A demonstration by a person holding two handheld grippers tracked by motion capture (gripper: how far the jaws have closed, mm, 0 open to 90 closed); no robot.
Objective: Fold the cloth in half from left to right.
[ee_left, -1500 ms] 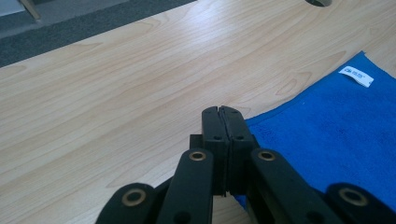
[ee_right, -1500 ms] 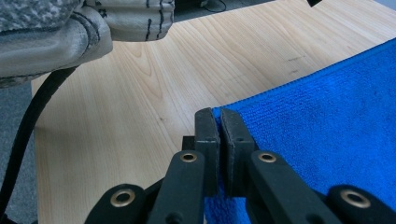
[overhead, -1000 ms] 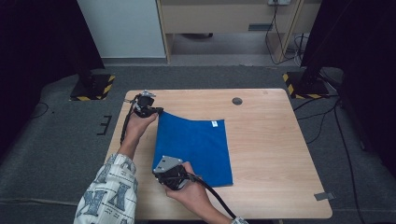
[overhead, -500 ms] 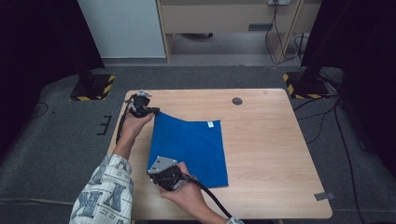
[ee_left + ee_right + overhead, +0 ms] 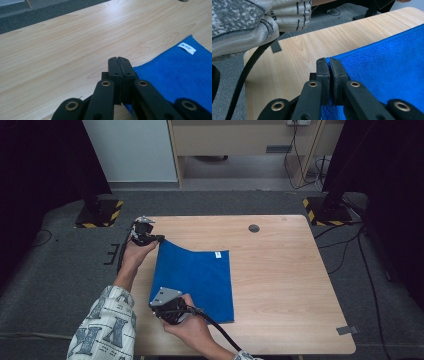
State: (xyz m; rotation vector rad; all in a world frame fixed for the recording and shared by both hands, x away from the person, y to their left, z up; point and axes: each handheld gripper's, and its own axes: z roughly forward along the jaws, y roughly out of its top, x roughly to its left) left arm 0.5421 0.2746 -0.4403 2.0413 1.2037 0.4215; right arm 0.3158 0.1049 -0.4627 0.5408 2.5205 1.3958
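Note:
A blue towel point(image 5: 195, 275) lies flat on the wooden table point(image 5: 285, 280), a small white label point(image 5: 218, 254) at its far right corner. My left gripper point(image 5: 158, 239) is shut on the towel's far left corner, which is lifted a little off the wood. In the left gripper view its jaws point(image 5: 117, 60) meet over the towel's edge point(image 5: 180, 72), with the label point(image 5: 187, 48) beyond. My right gripper point(image 5: 159, 312) is shut on the near left corner. The right gripper view shows the blue cloth point(image 5: 387, 57) pinched between the pads of that gripper point(image 5: 329, 61).
A round hole point(image 5: 254, 228) sits in the table near its far edge. The right gripper's black cable point(image 5: 220, 332) trails toward the near edge. A patterned sleeve point(image 5: 102, 327) is at the near left corner. Striped stand bases point(image 5: 97, 215) point(image 5: 325, 212) flank the table's far side.
Both grippers have drawn the towel slightly to the left across the table. Both grips have stayed shut on their corners.

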